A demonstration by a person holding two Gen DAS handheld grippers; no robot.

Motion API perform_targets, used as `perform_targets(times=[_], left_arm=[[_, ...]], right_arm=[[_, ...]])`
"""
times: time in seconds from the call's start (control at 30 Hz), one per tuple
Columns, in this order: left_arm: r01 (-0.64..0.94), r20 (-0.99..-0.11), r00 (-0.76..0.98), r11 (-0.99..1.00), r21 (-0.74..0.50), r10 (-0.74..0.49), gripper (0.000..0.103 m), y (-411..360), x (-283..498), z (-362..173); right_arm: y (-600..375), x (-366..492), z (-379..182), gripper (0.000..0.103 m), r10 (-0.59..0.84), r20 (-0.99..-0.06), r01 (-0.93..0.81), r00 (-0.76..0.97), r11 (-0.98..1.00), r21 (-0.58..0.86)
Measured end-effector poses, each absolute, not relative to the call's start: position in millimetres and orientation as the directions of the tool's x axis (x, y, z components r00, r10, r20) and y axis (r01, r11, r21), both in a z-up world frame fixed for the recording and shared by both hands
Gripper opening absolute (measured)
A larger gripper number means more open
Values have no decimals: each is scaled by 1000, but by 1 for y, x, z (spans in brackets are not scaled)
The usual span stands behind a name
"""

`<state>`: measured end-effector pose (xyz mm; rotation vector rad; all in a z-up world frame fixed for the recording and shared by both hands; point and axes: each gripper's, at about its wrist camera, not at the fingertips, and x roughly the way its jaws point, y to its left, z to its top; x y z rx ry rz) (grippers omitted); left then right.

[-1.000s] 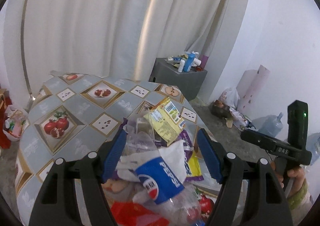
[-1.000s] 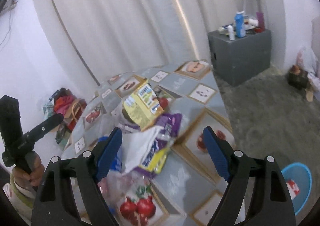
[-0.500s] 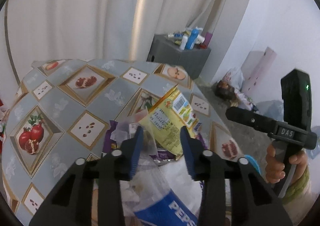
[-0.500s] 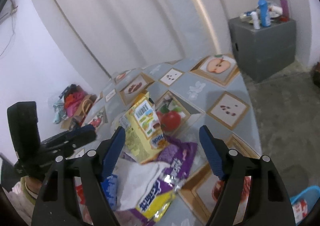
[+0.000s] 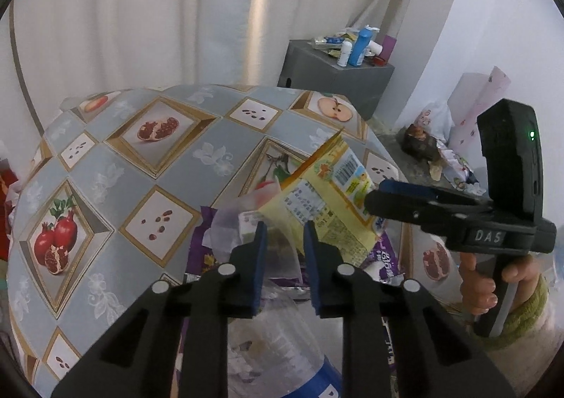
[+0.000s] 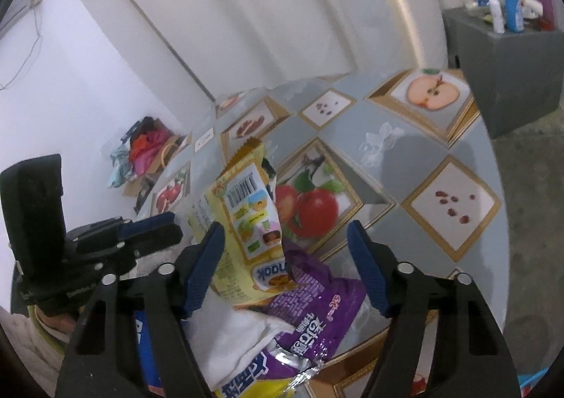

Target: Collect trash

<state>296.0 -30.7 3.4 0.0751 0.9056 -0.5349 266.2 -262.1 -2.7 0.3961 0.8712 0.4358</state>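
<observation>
A heap of trash lies on the table's fruit-print cloth [image 5: 116, 172]. It holds a yellow snack bag [image 5: 328, 193], a purple wrapper [image 6: 317, 310], white tissue [image 6: 239, 338], crumpled clear plastic [image 5: 282, 250] and a Pepsi bottle [image 5: 282, 362]. My left gripper [image 5: 283, 253] points down into the heap. Its jaws are closing and stand narrow, with the clear plastic between them and a gap still showing. My right gripper [image 6: 287, 257] comes in from the other side, its jaws wide but closing. The yellow snack bag [image 6: 246, 221] stands upright between its fingers, close to the left pad.
A grey cabinet [image 5: 335, 80] with several bottles stands past the table's far edge. Bags and clutter lie on the floor by the wall [image 5: 433, 147]. A pile of clothes [image 6: 148, 144] sits at the left, a blue basin [image 6: 532, 380] low at the right.
Both grippers came forward and down over the heap. The left jaws narrowed from wide to a small gap around the clear plastic. The right jaws narrowed a little around the yellow bag.
</observation>
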Motion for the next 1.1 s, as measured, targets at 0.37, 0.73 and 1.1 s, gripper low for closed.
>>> perform_targets(times=[0.37, 0.73, 1.1], left_arm=[[464, -784, 512, 881, -92, -351, 16, -36, 294, 5], [448, -787, 539, 893, -34, -300, 16, -41, 296, 5], [425, -773, 571, 905, -7, -274, 6, -33, 300, 8]], right_arm=[[-256, 257, 0, 23, 522, -648, -227, 554, 844, 485], [-262, 249, 9, 6, 529, -612, -241, 587, 837, 492], [-265, 240, 22, 1, 556, -543, -282, 629, 814, 507]])
